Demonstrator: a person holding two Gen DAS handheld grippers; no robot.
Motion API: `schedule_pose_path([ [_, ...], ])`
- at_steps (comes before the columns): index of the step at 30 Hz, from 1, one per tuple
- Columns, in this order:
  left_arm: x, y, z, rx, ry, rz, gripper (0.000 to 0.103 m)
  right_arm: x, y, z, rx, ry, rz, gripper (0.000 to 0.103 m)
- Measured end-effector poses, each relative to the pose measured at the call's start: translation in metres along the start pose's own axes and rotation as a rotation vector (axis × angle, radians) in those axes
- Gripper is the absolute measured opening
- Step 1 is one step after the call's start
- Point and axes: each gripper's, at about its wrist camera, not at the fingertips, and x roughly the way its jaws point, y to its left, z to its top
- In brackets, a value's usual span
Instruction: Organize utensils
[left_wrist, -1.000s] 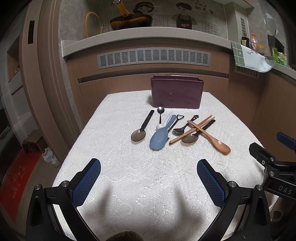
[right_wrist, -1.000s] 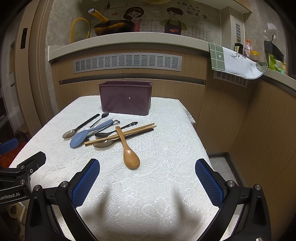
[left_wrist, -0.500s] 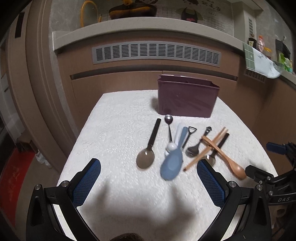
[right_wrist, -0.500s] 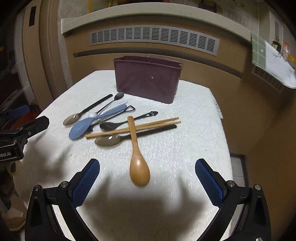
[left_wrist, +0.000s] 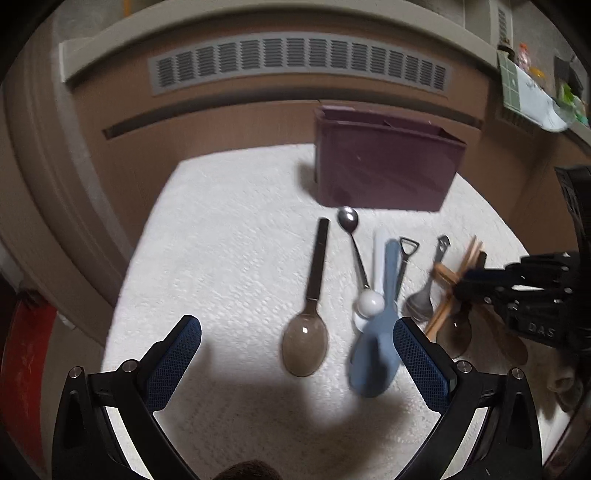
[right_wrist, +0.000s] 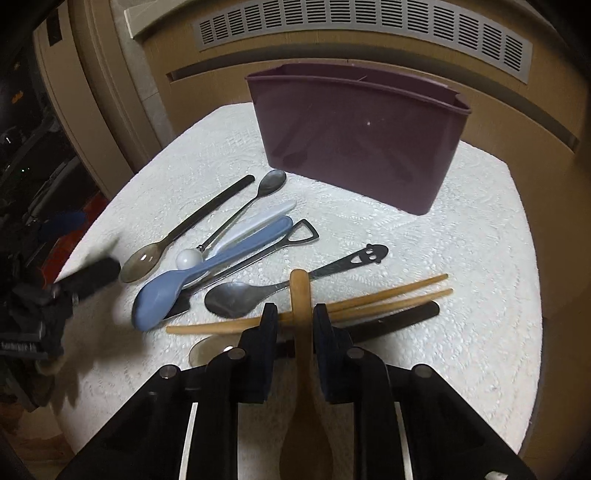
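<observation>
Wooden spoon (right_wrist: 301, 295) handle sits between right gripper (right_wrist: 295, 325) fingers (right_wrist: 267, 328), nearly closed.

"DAS" stands on the right claw (left_wrist: 476, 284)'s black body.

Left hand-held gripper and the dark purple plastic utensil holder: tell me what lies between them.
In the left wrist view, a black-handled metal spoon lies on the white lace tablecloth between the open left hand-held gripper and the dark purple plastic utensil holder.
</observation>
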Motion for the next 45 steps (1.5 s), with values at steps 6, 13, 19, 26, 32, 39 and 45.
schedule_pose_path([
  [6, 0.007, -0.005, 0.010, -0.030, 0.013, -0.067, 0.103, -0.003, -0.012, -0.002, 0.015, -0.011, -0.013, 0.011],
  [13, 0.011, -0.034, 0.018, 0.071, 0.042, -0.162, 0.079, -0.034, -0.059, -0.019, 0.173, -0.055, -0.033, 0.011],
  [19, 0.035, -0.059, 0.039, 0.167, 0.145, -0.231, 0.042, -0.034, -0.064, -0.031, 0.212, -0.062, -0.032, 0.011],
  [26, 0.066, -0.073, 0.047, 0.266, 0.230, -0.143, 0.036, -0.035, -0.056, -0.035, 0.213, -0.087, -0.025, 0.011],
  [32, 0.063, -0.046, 0.047, 0.162, 0.241, -0.136, 0.015, -0.034, -0.053, -0.035, 0.208, -0.091, -0.030, 0.011],
  [39, 0.026, -0.028, 0.033, 0.111, 0.204, -0.166, 0.010, -0.038, -0.045, -0.030, 0.188, -0.101, -0.034, 0.011],
  [45, 0.035, -0.046, 0.039, 0.182, 0.218, -0.207, 0.022, -0.036, -0.034, -0.027, 0.173, -0.100, -0.028, 0.011],
])
